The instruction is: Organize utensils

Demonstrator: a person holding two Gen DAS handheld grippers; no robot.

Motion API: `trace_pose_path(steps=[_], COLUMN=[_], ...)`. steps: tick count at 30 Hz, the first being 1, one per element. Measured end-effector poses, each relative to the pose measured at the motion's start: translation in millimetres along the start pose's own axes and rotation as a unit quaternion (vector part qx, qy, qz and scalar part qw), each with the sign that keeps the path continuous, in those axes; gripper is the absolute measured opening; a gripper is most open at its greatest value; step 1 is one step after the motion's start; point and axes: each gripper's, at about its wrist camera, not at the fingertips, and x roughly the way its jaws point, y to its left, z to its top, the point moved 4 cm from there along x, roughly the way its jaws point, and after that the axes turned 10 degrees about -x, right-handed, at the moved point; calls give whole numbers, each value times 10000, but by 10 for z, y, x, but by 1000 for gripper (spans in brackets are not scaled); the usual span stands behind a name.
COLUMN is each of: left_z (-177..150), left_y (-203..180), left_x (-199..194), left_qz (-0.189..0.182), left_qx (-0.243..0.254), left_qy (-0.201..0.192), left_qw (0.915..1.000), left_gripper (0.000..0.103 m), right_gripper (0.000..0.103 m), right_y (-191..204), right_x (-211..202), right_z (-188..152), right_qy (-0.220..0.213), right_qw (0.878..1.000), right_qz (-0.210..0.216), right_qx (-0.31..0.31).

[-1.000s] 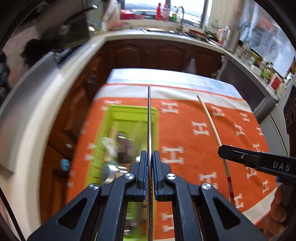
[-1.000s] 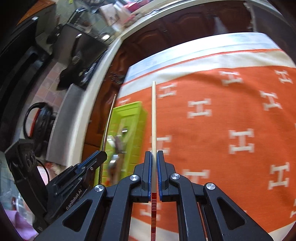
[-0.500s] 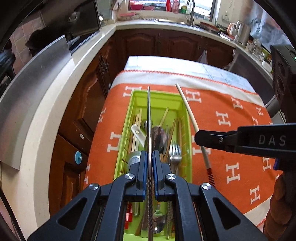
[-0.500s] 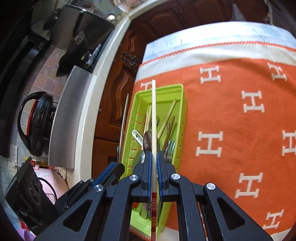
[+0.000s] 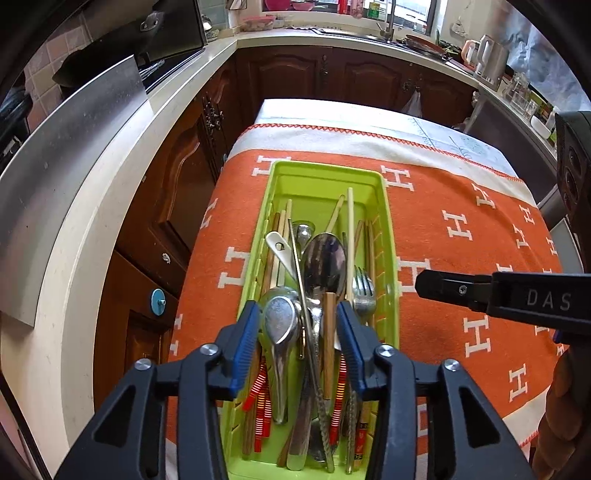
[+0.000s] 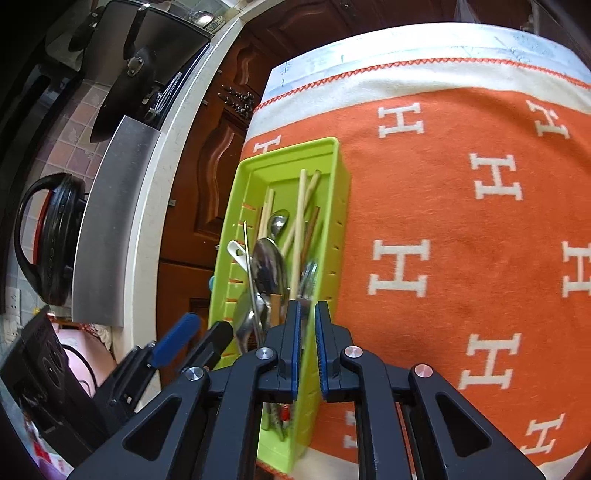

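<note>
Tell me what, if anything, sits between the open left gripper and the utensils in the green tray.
Nothing visible does. The left gripper hangs open directly over the green tray, its fingers straddling the spoons and metal chopstick. The right gripper, also open, stays off to the right side, over the tray's right wall.

Black angular fingers (image 5: 243, 343) — blue pads, silver screws — "DAS" lettering on right gripper (image 5: 517, 295).

Bright daylight from the window (image 5: 406, 11) at the far end; sharp focus, glare on the spoon (image 5: 325, 262), strong fisheye bending and dark corners.
</note>
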Motion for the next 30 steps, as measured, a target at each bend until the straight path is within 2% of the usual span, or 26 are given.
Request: trace_pose_path(steps=[4,7,10,12,13,19,21,24,26,30], left_z=[-23,-47,-73,-84,-96,-182,-238,-325,-391,-451], left_y=[-81,-153,-210,-226,-239,-332,-369,-441,-512,-664], left_x=[-54,-105,-168,-201,-229,-349,-364,-351,-342,-406], left_qz=[-41,-49,-16,20,35,-41,-86,-233,-333,-461], left_qx=[68,143,159,143,140,-1,-77,-224,-288,-377], left_qy=[-43,-84,-136,-166,-203,-242,-216,-46,64,44], left_qw=[10000,9999,9998,9998,9997,9997,9997,9995,9990,9982], left_gripper=[47,52,62,75,77,96,101,102,102,102], right_gripper=[8,8,8,10,11,22,29,36,37,39], right_y=[-33,-51,-57,-69,-78,-136,-195,-329,-407,-555], right_x=[-148,-269,-375,-441,-481,-702,-795,-978,-1059,-1244], right_z=[-44,-84,-127,-167,-193,-370,-428,-557,-640,-834], right_qy=[-120,-209,-273,-307,-332,-512,-603,-770,-799,-891], right_qw=[9996,9990,9982,9976,9971,9941,9927,9901,9884,9812], right_qz=[-131,-204,-253,-282,-311,-425,-536,-708,-830,-1224], right_qx=[-200,-351,-476,-555,-609,-858,-897,-940,-989,-1200])
